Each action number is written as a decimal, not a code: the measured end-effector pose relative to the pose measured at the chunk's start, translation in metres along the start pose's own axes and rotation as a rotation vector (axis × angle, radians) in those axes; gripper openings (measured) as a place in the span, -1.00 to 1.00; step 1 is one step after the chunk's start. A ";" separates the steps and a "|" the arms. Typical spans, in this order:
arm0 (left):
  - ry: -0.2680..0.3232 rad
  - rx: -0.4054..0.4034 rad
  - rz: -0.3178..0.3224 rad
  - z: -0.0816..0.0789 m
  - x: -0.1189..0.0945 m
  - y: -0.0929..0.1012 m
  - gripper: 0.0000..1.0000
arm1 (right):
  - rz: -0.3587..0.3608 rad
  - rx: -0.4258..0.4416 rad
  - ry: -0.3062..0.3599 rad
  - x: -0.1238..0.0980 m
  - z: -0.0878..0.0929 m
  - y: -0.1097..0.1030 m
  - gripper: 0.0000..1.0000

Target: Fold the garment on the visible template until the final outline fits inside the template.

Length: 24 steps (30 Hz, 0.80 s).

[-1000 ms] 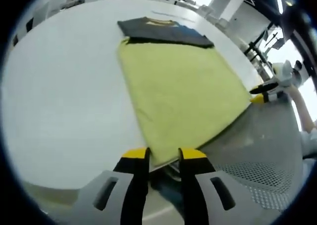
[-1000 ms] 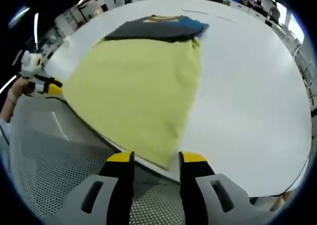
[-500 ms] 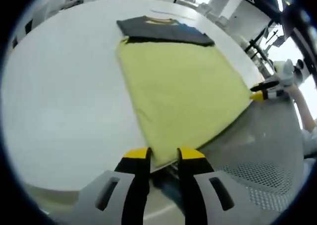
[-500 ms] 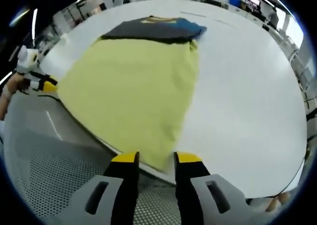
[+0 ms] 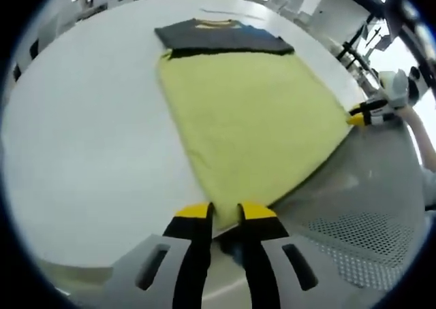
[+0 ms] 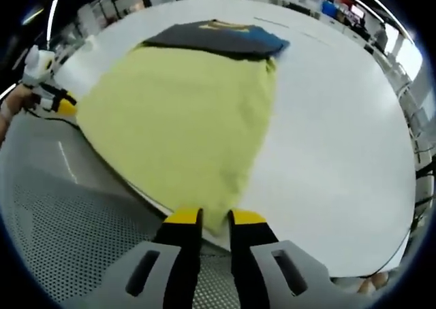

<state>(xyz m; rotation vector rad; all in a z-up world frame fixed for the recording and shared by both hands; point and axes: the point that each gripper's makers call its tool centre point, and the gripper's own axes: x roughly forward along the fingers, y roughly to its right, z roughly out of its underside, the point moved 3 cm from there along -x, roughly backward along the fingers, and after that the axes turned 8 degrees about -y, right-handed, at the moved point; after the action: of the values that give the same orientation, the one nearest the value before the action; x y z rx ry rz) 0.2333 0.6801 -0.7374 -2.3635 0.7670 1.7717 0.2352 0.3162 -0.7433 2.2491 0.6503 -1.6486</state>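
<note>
Folding barely begun. Yellow-green cloth garment point(image 5: 252, 122) lies flat on white counter point(image 5: 88, 139). Your left claw point(image 5: 223, 212) and right claw point(image 6: 214, 218) each pinch a near corner; every fold remains.

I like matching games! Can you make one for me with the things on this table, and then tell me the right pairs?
Things:
1. flat yellow-green cloth garment
2. dark folded shirt
3. white table
4. left gripper

Descriptions:
A. lies at the far end of the yellow-green cloth
B. yellow-tipped jaws closed on a near corner of the cloth
C. spread out wide, reaching the near table edge
D. big pale surface under everything

Right pairs: 1-C, 2-A, 3-D, 4-B.

The right gripper pinches the other near corner the same way.
</note>
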 end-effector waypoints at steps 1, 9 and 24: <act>-0.001 0.003 -0.001 0.000 0.000 0.000 -0.80 | -0.003 0.004 0.001 0.000 0.000 0.000 -0.72; -0.014 0.027 -0.027 0.000 0.001 -0.004 -0.90 | -0.024 0.019 0.003 0.002 -0.001 -0.002 -0.83; -0.005 0.027 -0.019 -0.001 0.003 -0.001 -1.00 | -0.038 0.019 0.010 0.002 -0.001 -0.005 -0.89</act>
<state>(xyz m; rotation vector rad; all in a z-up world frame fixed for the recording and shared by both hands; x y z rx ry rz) 0.2351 0.6799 -0.7405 -2.3407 0.7612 1.7477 0.2340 0.3211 -0.7450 2.2733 0.6868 -1.6692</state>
